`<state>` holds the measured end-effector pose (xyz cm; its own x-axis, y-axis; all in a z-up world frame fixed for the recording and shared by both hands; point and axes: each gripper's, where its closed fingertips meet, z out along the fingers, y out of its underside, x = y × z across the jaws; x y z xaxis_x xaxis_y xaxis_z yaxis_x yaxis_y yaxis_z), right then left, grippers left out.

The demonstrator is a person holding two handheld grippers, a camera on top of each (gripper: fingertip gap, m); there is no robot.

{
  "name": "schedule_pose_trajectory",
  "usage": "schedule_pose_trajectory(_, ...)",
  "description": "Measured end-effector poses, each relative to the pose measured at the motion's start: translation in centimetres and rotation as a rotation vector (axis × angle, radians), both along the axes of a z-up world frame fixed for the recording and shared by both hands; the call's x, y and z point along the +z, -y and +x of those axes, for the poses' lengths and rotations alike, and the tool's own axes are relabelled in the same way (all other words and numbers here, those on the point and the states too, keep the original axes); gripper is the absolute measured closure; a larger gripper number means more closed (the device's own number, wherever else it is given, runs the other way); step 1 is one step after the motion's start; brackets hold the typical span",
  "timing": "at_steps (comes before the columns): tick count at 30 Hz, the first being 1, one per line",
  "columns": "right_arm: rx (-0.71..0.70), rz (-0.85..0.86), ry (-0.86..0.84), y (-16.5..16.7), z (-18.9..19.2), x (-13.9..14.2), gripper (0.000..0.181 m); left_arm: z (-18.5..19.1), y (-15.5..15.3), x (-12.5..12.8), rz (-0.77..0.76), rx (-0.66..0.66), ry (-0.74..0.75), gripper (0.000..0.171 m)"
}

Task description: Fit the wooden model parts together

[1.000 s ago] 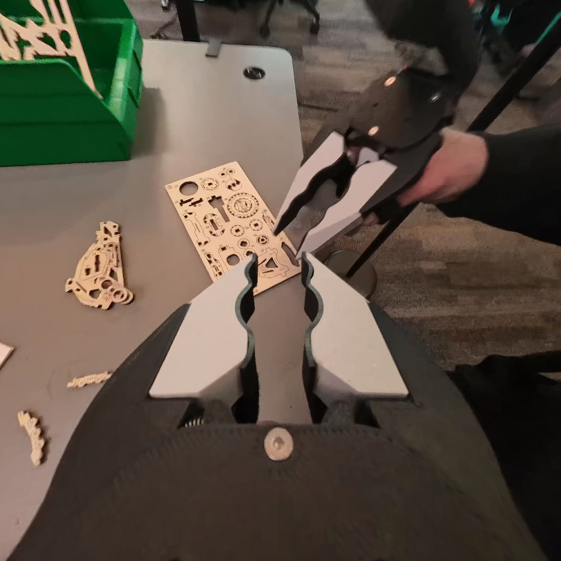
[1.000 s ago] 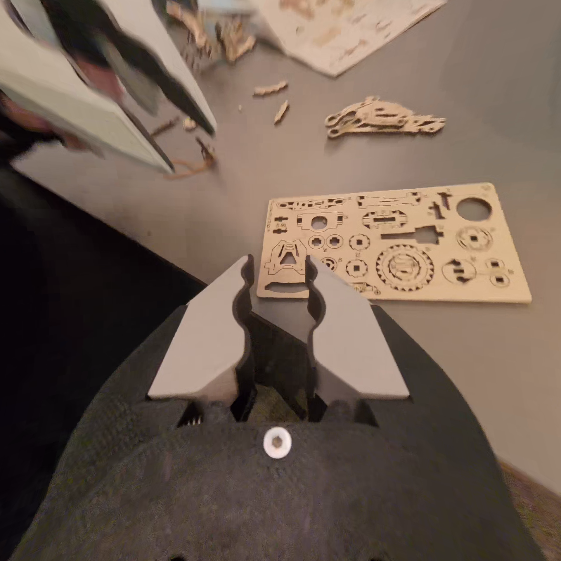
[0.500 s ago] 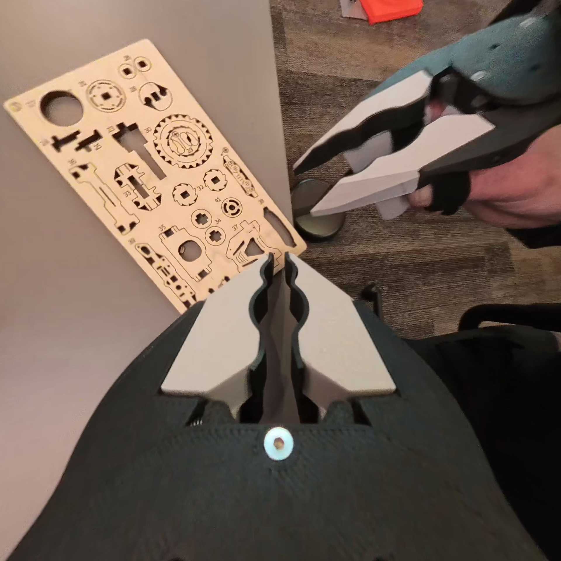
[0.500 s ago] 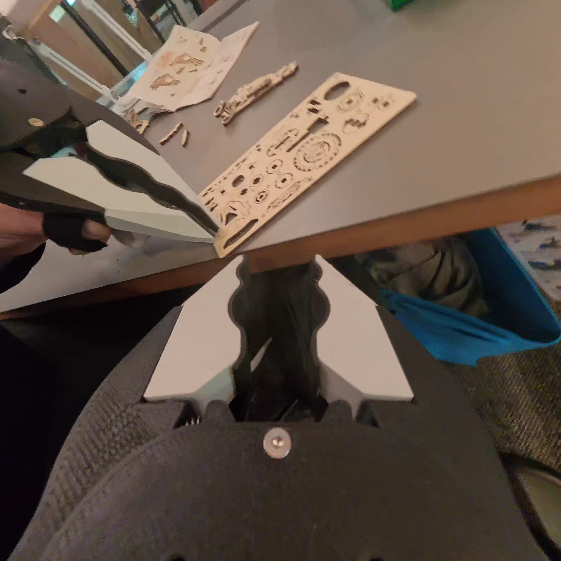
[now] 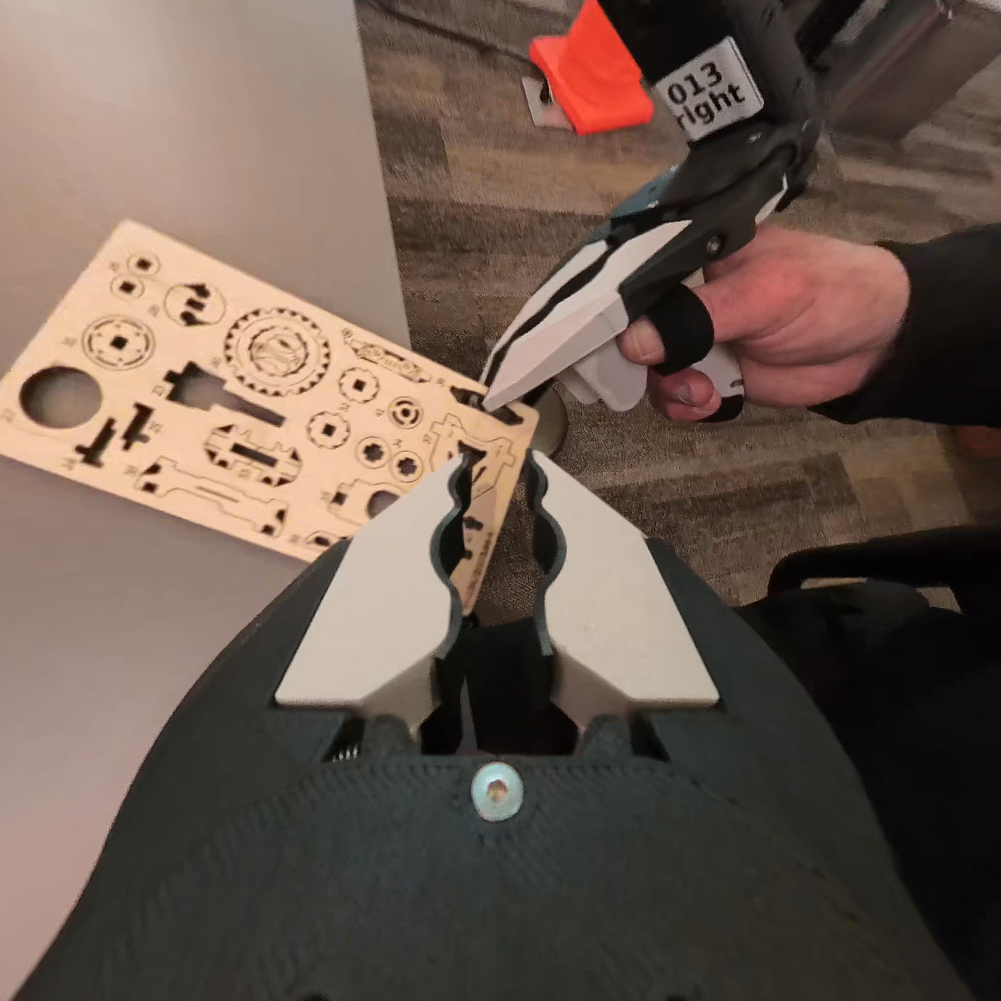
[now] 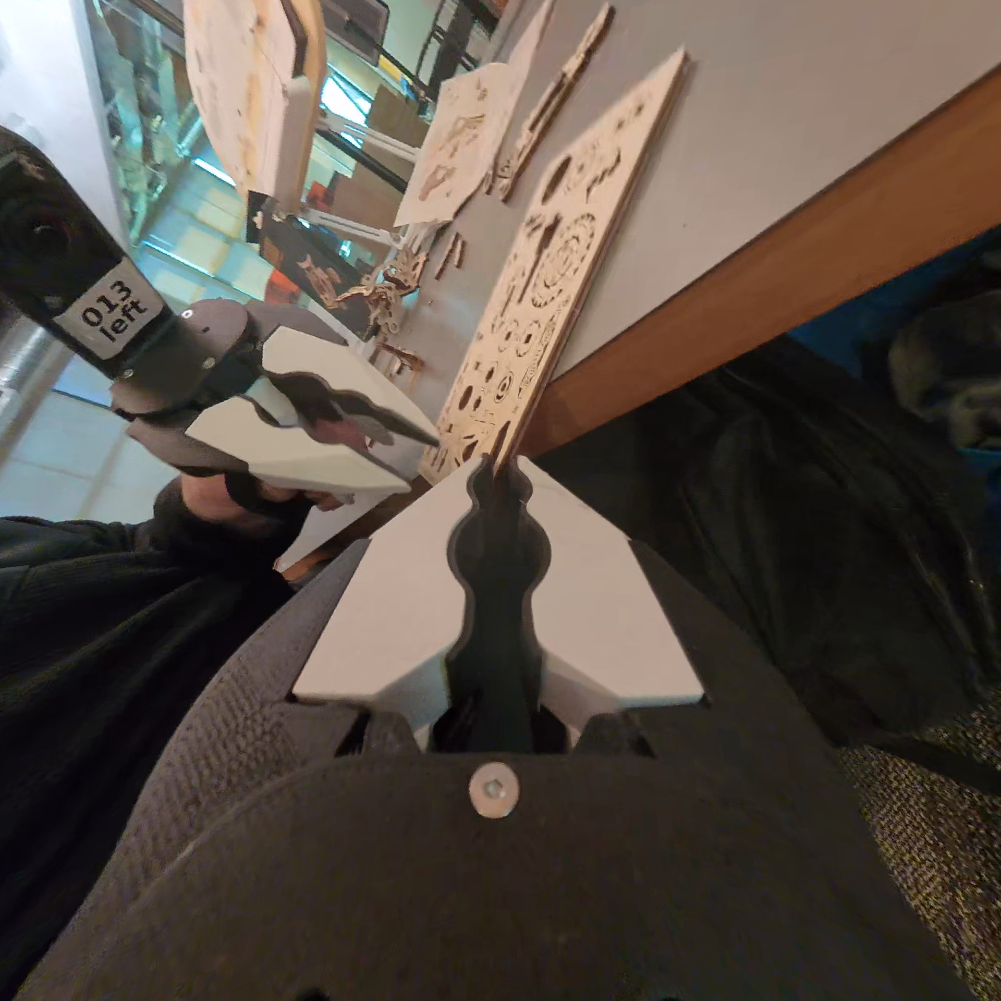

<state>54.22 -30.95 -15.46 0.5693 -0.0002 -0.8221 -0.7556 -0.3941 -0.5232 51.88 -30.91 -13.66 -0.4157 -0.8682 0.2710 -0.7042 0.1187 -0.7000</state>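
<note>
**Sheet corner overhangs table edge, both grippers converging on it**

Sheet (image 5: 216, 390) of laser-cut wooden parts lies flat on grey table (image 5: 162, 135). Its long axis runs from 9 o'clock to 3 o'clock in the left wrist view, and the 3 o'clock end sticks out past the table edge over the carpet.

Right gripper (image 6: 497, 467) comes in edge-on from below the overhang. Jaws narrow, pinching the sheet's corner edge between the tips. In the left wrist view the same gripper (image 5: 490, 398) enters from 2 o'clock, its tip touching the corner.

Left gripper (image 5: 497, 466) sits at 6 o'clock of the sheet. Jaws part-open, holding nothing. The short edge of the sheet runs up through the gap, close to the left finger (image 5: 401, 569); contact cannot be told. In the right wrist view it (image 6: 420, 449) points at the sheet face from 9 o'clock, just beside it.

Judgement: the right is the holder and the left is the worker. The coming move likely turns on the overhang, which leaves both faces of the corner reachable. Loose parts (image 6: 390, 292) lie farther up the table, well apart.
</note>
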Motion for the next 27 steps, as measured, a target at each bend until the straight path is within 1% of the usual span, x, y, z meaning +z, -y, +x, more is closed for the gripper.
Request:
schedule_pose_trajectory(2, 0.001, 0.020, 0.005, 0.1, 0.1, 0.8, 0.179, -0.2, -1.2, 0.9, -0.025, 0.056, 0.027, 0.152)
schedule_pose_trajectory(6, 0.038, 0.045, 0.018, 0.0, -0.3, 2.0, 0.180, -1.5, -3.5, 2.2, -0.138, 0.180, 0.051, 0.151)
schedule_pose_trajectory(10, 0.055, 0.103, -0.025, -0.4, -0.7, 3.5, 0.180, -2.7, -5.6, 3.5, -0.132, 0.281, 0.111, 0.144)
schedule_pose_trajectory(13, 0.086, 0.145, -0.010, -0.9, -1.3, 4.8, 0.180, -3.6, -6.3, 3.8, -0.175, 0.325, 0.111, 0.139)
schedule_pose_trajectory(15, 0.108, 0.178, -0.017, -1.3, -1.6, 5.7, 0.180, -4.0, -6.7, 3.5, -0.194, 0.352, 0.100, 0.133)
schedule_pose_trajectory(17, 0.129, 0.223, -0.031, -1.6, -1.9, 7.0, 0.180, -4.2, -7.0, 3.9, -0.264, 0.378, 0.115, 0.130)
schedule_pose_trajectory(19, 0.147, 0.257, -0.041, -2.1, -2.1, 8.1, 0.180, -4.3, -7.4, 4.2, -0.345, 0.402, 0.119, 0.120)
schedule_pose_trajectory(20, 0.160, 0.281, -0.051, -2.3, -2.3, 8.9, 0.180, -4.4, -7.6, 4.6, -0.393, 0.409, 0.131, 0.116)
schedule_pose_trajectory(22, 0.185, 0.302, -0.050, -3.0, -2.8, 9.9, 0.180, -4.6, -8.2, 6.1, -0.479, 0.421, 0.200, 0.113)
schedule_pose_trajectory(25, 0.246, 0.347, -0.061, -4.3, -4.0, 11.5, 0.180, -5.6, -8.4, 8.4, -0.566, 0.377, 0.288, 0.117)
schedule_pose_trajectory(26, 0.277, 0.359, -0.066, -5.0, -4.7, 11.9, 0.180, -6.0, -8.4, 8.8, -0.588, 0.364, 0.294, 0.121)
schedule_pose_trajectory(27, 0.313, 0.373, -0.079, -5.6, -5.6, 12.3, 0.180, -6.5, -8.6, 9.3, -0.609, 0.354, 0.315, 0.132)
